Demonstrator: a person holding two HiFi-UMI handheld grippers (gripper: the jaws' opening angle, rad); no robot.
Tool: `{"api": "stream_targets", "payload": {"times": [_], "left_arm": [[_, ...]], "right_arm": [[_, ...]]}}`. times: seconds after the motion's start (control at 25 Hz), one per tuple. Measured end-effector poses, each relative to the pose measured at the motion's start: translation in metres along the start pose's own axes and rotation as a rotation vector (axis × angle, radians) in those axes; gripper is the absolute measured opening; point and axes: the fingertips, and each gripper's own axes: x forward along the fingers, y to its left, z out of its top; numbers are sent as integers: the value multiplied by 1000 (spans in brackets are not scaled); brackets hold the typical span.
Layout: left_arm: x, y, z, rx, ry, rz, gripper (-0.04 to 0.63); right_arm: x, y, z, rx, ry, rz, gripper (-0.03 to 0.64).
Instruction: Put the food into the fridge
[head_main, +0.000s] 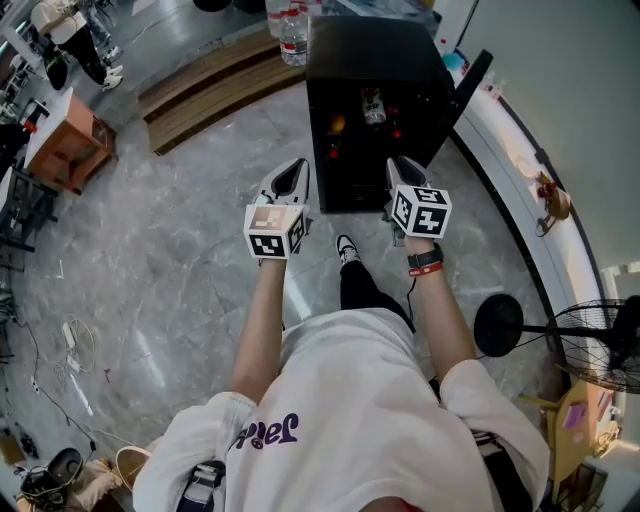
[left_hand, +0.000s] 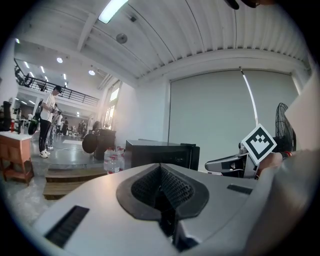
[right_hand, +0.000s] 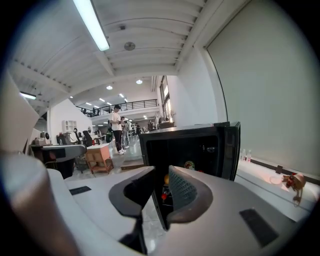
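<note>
A small black fridge (head_main: 370, 60) stands on the floor ahead of me with its door (head_main: 468, 85) swung open to the right. Inside it I see a bottle (head_main: 373, 105), an orange item (head_main: 337, 124) and small red items (head_main: 397, 132). My left gripper (head_main: 295, 172) hovers in front of the fridge's left side; its pads (left_hand: 172, 187) meet with nothing between them. My right gripper (head_main: 400, 165) points at the fridge opening. Its jaws (right_hand: 160, 175) stand a little apart and hold nothing; the fridge interior (right_hand: 190, 150) shows through the gap.
Water bottles (head_main: 290, 30) stand on a wooden platform (head_main: 215, 85) left of the fridge. A wooden desk (head_main: 65, 145) is at far left and cables (head_main: 75, 345) lie on the floor. A standing fan (head_main: 600, 345) and a white ledge (head_main: 520, 160) run along the right wall.
</note>
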Motion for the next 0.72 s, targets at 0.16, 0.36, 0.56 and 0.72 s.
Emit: {"api": "stream_targets", "payload": {"times": [0.16,0.36,0.56,0.72], "left_arm": [[-2,0,3,2,-8,1,17],[-2,-2,4,16,-10,-1,17],[-5,-1,7,15,-14,2,17],[-4,0,8,17,-19,9,17]], "right_arm": [[-10,-3,4,3,-20,-23,71],[-19,-6,12,5,-41,-36,48],[-28,-5,17,1,-53,-45,32],[-30,-8,18,-1,-64,-55,14]]}}
